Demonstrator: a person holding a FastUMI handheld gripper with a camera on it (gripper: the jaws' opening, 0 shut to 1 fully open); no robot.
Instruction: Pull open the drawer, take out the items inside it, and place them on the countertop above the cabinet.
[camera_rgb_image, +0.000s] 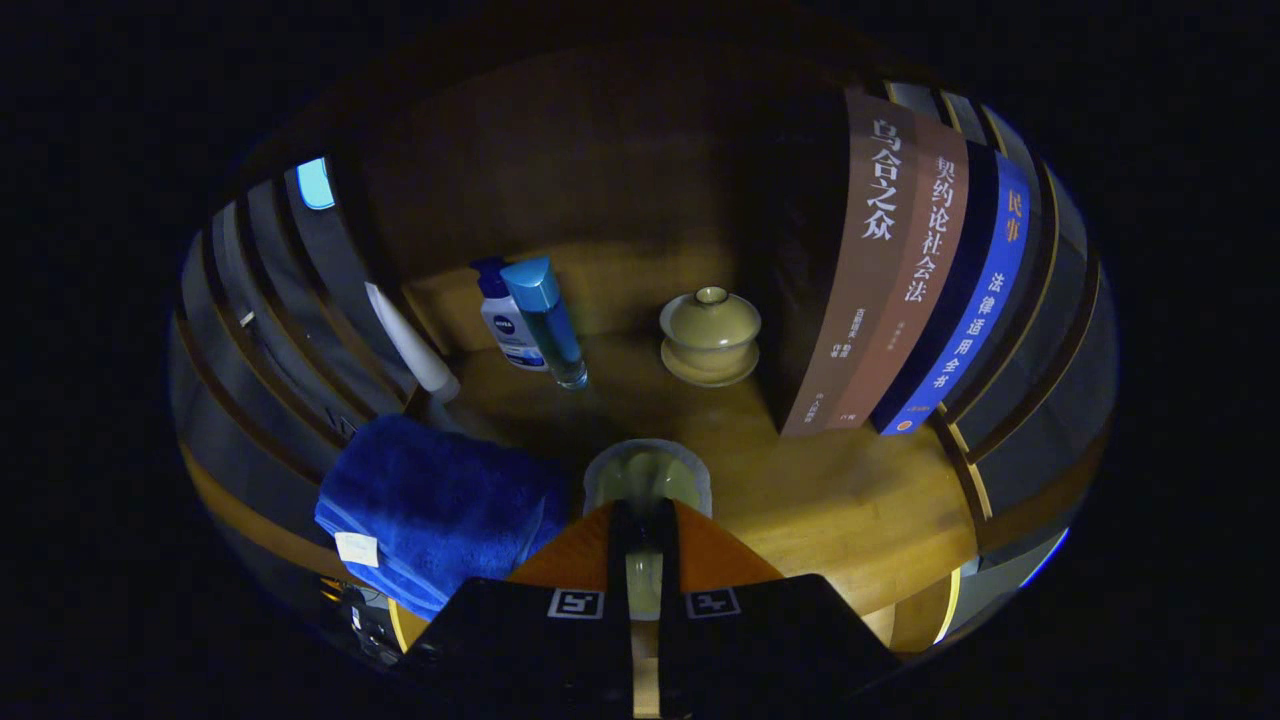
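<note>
My gripper (643, 512) has its two orange fingers (585, 555) nearly together, pinching the near wall of a small pale cup (647, 472). The cup stands upright just above or on the wooden countertop (830, 500); I cannot tell whether it touches. Beyond the cup a yellowish lidded tea bowl (710, 335) sits on its saucer. To the left of that stand a blue-capped clear bottle (548, 320) and a white bottle with a dark blue cap (503, 318). A folded blue towel (435, 505) lies just left of the fingers.
A row of upright books (915, 270) stands to the right of the tea bowl. More dark book spines (275, 310) and a white tube (412, 345) lean at the left. A wooden back wall (600, 160) closes the space behind. Bare wood lies right of the fingers.
</note>
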